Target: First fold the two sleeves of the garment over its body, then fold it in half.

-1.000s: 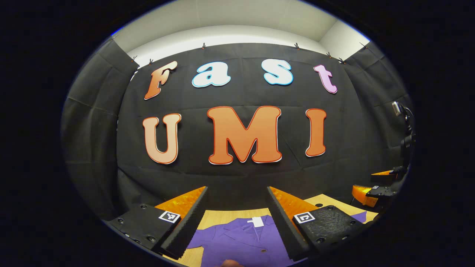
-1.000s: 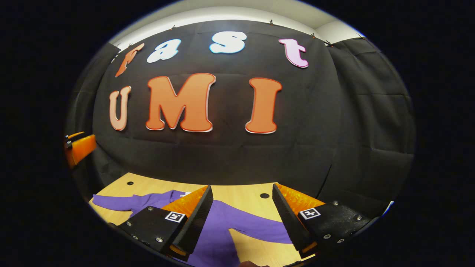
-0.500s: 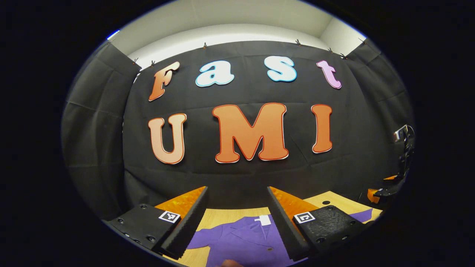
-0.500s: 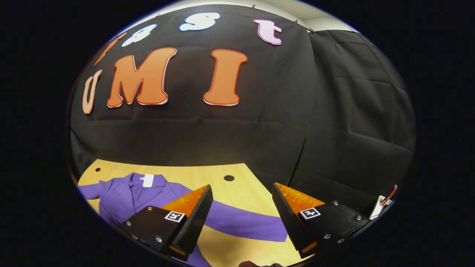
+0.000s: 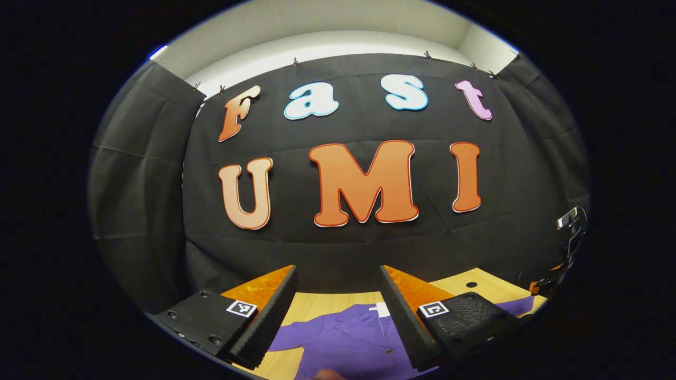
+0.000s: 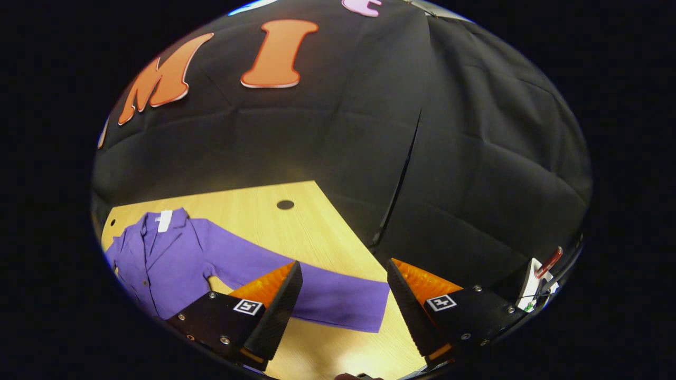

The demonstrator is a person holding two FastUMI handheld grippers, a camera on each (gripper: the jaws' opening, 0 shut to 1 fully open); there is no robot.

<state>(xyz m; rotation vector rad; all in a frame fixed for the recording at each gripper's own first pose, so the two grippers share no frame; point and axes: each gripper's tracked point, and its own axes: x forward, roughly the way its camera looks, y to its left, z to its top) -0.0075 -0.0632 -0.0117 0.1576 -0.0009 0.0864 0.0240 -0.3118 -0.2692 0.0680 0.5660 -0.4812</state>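
Garment (image 6: 174, 264) flat on table (image 6: 296, 221), sleeve (image 6: 317, 295) apparently below wide-apart right gripper (image 6: 343, 301) (nothing held).

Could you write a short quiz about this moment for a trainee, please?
1. True or false: the right gripper grips the purple jacket's sleeve.
2. Which best describes the sleeve on the wooden table? A) folded over the body B) stretched out flat C) hanging off the edge
3. Fill in: the left gripper's fingers stand ____.

Key: 1 false, its fingers stand apart above the sleeve; 2 B; 3 open.
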